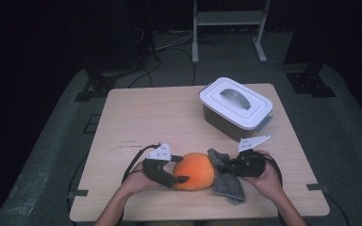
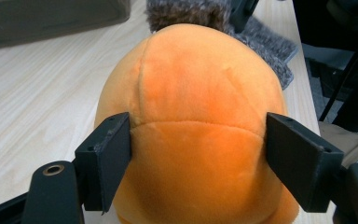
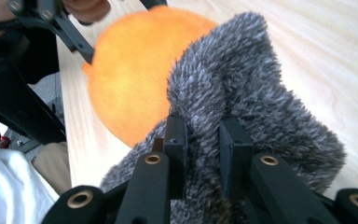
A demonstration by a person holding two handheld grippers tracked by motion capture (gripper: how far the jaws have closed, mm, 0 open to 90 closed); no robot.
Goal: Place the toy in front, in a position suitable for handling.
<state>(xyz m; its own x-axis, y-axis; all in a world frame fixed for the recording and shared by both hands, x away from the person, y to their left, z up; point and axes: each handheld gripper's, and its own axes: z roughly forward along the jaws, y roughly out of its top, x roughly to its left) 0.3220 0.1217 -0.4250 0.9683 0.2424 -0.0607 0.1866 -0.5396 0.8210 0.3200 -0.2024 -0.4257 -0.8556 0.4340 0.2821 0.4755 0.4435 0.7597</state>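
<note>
A round orange plush ball (image 1: 195, 170) lies near the table's front edge. My left gripper (image 1: 181, 172) reaches in from the left, and its pads press on both sides of the ball (image 2: 196, 116). A fuzzy grey cloth (image 1: 228, 183) lies against the ball's right side and partly drapes over it (image 3: 261, 102). My right gripper (image 1: 224, 165) comes in from the right and is shut on a fold of that cloth, with the jaws close together (image 3: 203, 140). The orange ball (image 3: 135, 79) sits just behind the cloth in the right gripper view.
A grey box with a white handled lid (image 1: 235, 106) stands at the back right of the wooden table (image 1: 146, 117). The same box (image 2: 51, 18) sits beyond the ball in the left gripper view. A white frame (image 1: 228, 19) stands on the floor beyond the table.
</note>
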